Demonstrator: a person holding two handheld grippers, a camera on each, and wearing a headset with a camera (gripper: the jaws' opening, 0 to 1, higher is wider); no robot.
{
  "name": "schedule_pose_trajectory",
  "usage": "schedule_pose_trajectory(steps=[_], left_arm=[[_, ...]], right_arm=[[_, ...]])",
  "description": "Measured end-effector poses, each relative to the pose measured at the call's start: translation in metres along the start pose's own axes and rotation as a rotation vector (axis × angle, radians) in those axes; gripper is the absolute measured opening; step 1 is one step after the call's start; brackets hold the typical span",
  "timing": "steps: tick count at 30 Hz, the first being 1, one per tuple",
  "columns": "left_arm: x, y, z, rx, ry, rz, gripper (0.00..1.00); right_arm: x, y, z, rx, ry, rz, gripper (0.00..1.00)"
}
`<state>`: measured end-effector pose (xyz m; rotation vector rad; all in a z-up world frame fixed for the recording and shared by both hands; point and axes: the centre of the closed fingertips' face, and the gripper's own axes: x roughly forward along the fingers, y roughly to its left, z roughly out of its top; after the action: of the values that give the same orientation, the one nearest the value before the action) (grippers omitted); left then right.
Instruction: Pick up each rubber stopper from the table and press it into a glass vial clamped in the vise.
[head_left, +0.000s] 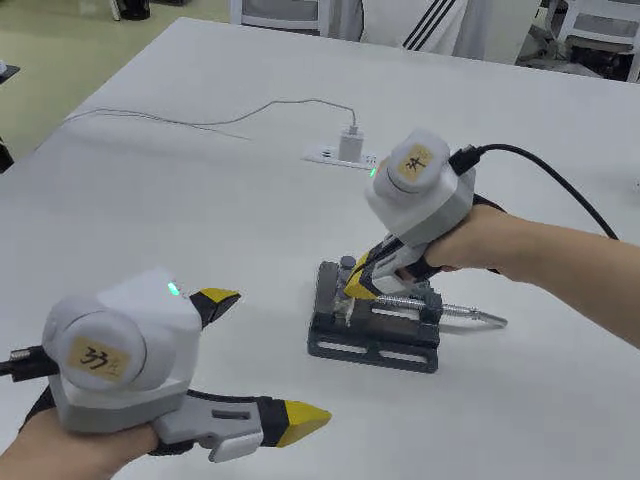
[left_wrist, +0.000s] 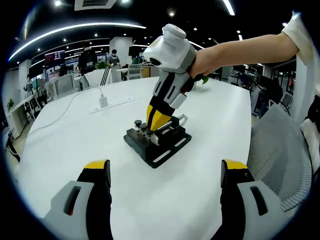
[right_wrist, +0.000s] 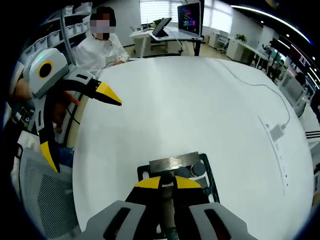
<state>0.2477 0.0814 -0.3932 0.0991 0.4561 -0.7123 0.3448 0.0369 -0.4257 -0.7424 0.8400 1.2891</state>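
A black vise (head_left: 375, 345) stands on the white table (head_left: 200, 200). My right gripper (head_left: 356, 286) points down onto the vise's top, jaws closed on a dark piece that looks like a rubber stopper, mostly hidden by the yellow tips. In the right gripper view the right gripper (right_wrist: 166, 184) sits right over the vise (right_wrist: 175, 164), with a dark stopper (right_wrist: 195, 171) just beside it. Two stoppered vials (left_wrist: 139, 125) rise from the vise (left_wrist: 165, 150) next to the right gripper (left_wrist: 157, 121). My left gripper (head_left: 262, 360) hovers open and holds nothing, near the front left; its own view shows the left gripper (left_wrist: 166, 172).
A white power strip with a charger (head_left: 345, 152) lies behind the vise, its thin cable running left. The vise's screw handle (head_left: 470, 315) sticks out to the right. A black cable (head_left: 540, 170) trails from the right gripper. A mesh chair (left_wrist: 280, 145) stands by the table edge.
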Motion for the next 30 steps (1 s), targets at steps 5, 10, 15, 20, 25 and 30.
schedule_pose_trajectory(steps=[5,10,15,20,25,30], left_arm=[[-0.001,0.002,-0.002,0.0,0.002,0.005,0.9],[-0.002,0.004,-0.002,-0.002,0.002,0.007,0.9],[-0.003,0.008,-0.003,-0.001,0.003,0.013,0.91],[-0.003,0.01,-0.005,0.0,0.003,0.016,0.93],[-0.003,0.013,-0.008,-0.004,0.006,0.02,0.94],[-0.004,0.016,-0.011,-0.003,0.012,0.023,0.96]], right_arm=[[-0.006,0.007,-0.009,-0.007,-0.023,0.008,0.24],[-0.015,0.017,-0.017,0.017,-0.087,-0.007,0.37],[-0.029,0.025,-0.027,0.058,-0.166,-0.035,0.57],[-0.043,0.033,-0.05,0.109,-0.196,-0.076,0.73],[-0.056,0.036,-0.079,0.179,-0.217,-0.133,0.84],[-0.067,0.039,-0.106,0.245,-0.226,-0.169,0.91]])
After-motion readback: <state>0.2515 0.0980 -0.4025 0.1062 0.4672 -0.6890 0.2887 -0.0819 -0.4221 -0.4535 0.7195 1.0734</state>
